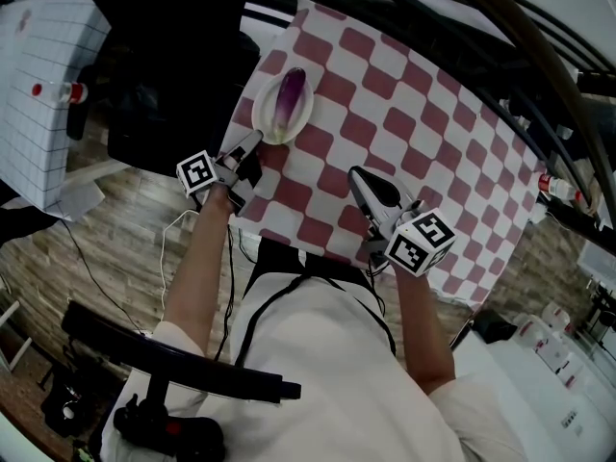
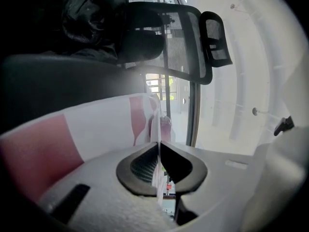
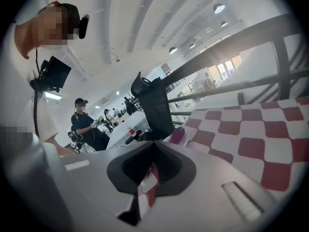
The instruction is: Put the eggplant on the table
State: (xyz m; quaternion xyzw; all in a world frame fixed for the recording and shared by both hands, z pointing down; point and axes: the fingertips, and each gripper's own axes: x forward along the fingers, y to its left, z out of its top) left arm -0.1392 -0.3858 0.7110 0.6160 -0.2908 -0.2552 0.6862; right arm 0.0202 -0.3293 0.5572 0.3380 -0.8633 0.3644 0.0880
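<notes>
A purple eggplant (image 1: 291, 92) lies on a white plate (image 1: 265, 123) at the far left corner of the table's red-and-white checked cloth (image 1: 433, 142). My left gripper (image 1: 252, 141) reaches level to the plate's near rim and is shut on it; in the left gripper view the thin white rim (image 2: 158, 178) runs edge-on between the pads of the left gripper (image 2: 158, 144), with the eggplant (image 2: 164, 126) beyond. My right gripper (image 1: 354, 173) rests over the middle of the cloth, shut and holding nothing. The right gripper view shows the right gripper (image 3: 154, 143) tilted down, and the eggplant (image 3: 178, 135) ahead of it.
A black office chair (image 1: 173, 85) stands just beyond the table's left corner, close behind the plate. A white gridded table (image 1: 43, 94) with a red-capped bottle (image 1: 58, 92) is at the far left. Metal bars (image 1: 500, 27) cross above the table. People (image 3: 86, 122) stand in the background.
</notes>
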